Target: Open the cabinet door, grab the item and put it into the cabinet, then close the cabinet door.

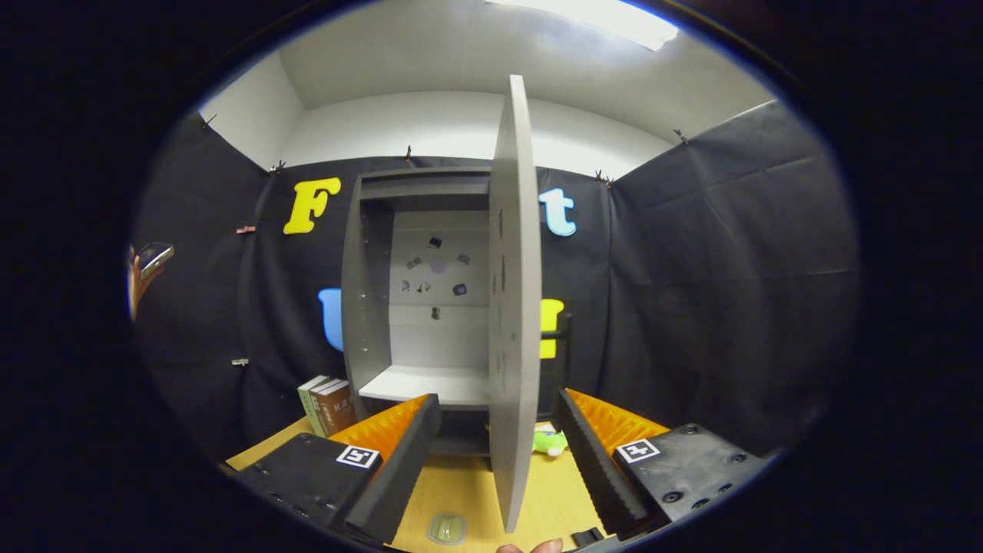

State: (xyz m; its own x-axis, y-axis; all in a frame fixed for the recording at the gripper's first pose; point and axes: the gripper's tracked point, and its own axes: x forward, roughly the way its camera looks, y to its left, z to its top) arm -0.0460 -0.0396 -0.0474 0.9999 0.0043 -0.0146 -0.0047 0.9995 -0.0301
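Between the spread fingers [498, 453], the open door [514, 307] half-hides a green item [550, 442].

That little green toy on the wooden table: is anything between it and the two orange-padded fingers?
In the gripper view, the open grey cabinet door stands edge-on between the spread fingers of the gripper, partly hiding the green plush toy just beyond them, before the grey cabinet.

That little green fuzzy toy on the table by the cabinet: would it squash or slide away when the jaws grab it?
The green toy looks plush, so it would probably squash under the pads rather than break. It seems small and light, so a push may slide it along the smooth wooden table. It lies low, beyond the open door, so it is unlikely to tip or roll. The gripper is open, its jaws either side of the door.
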